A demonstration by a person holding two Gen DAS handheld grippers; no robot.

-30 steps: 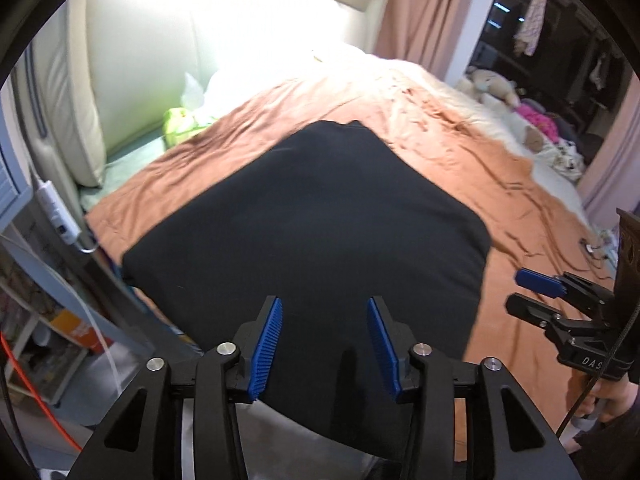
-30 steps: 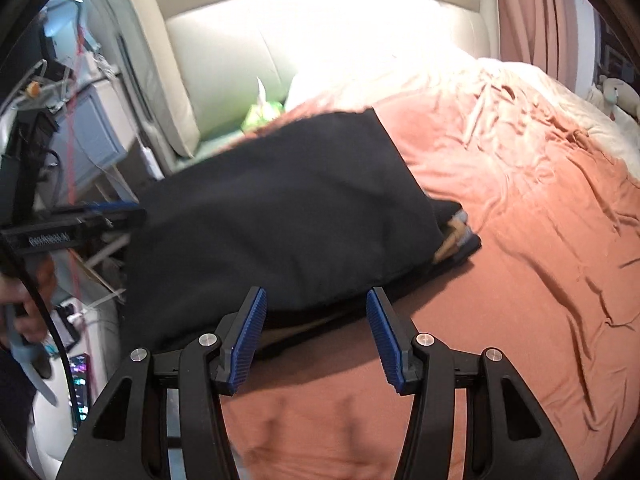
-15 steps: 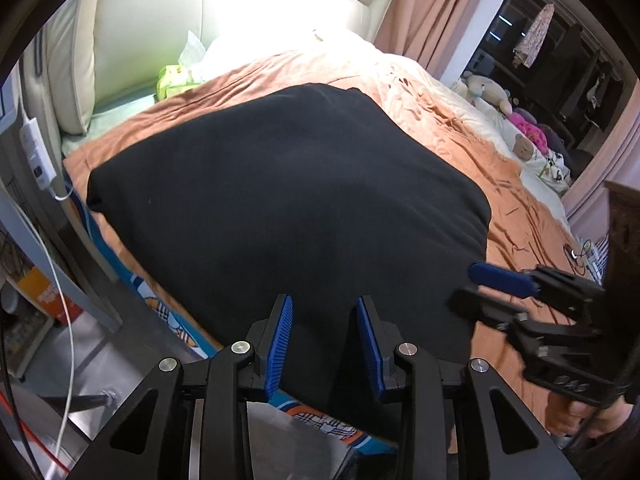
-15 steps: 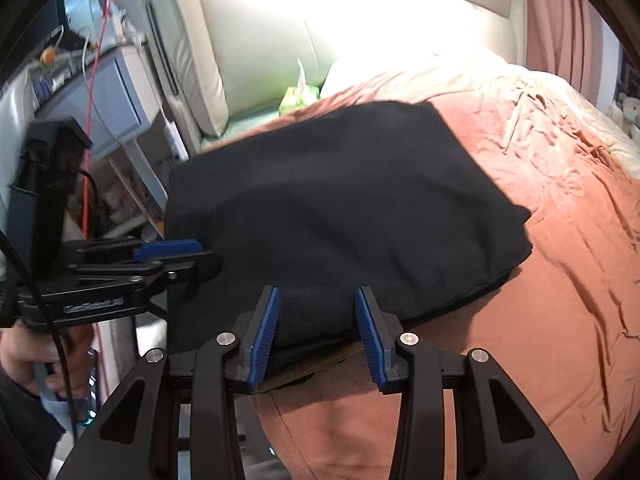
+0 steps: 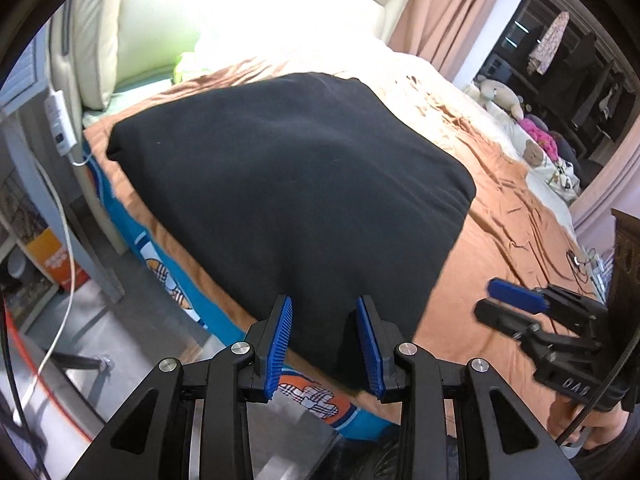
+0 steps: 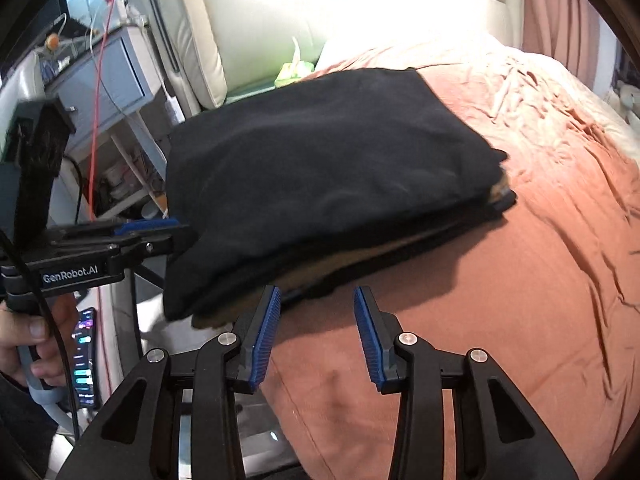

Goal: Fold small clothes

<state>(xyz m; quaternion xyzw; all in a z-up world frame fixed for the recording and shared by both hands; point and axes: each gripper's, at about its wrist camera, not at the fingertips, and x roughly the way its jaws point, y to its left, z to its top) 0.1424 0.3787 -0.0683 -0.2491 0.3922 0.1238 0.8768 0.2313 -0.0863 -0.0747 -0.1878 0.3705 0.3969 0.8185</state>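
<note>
A folded black garment (image 5: 288, 184) (image 6: 320, 168) lies flat on the orange-brown bedsheet (image 5: 500, 240) (image 6: 520, 260), close to the bed's near corner. Tan and dark layers show under its front edge in the right wrist view. My left gripper (image 5: 325, 346) (image 6: 180, 232) hovers open at the garment's near edge, with black cloth seen in the gap between its blue pads (image 5: 280, 340). My right gripper (image 6: 316, 332) (image 5: 486, 300) stands open just off the garment's front edge, over bare sheet, with nothing between its pads. A hand (image 6: 32, 344) holds the left gripper's handle.
A cream padded headboard (image 6: 320, 12) and a green tissue pack (image 6: 294, 70) stand beyond the garment. A grey bedside cabinet (image 6: 104, 76) with cables and a lit phone (image 6: 84, 356) stand left of the bed. Stuffed toys (image 5: 500, 92) lie at the far right.
Both grippers' jaws have narrowed. The left gripper has shifted toward the bed's near edge, so the blue printed side shows. The right gripper has slid off the garment's edge onto bare sheet.
</note>
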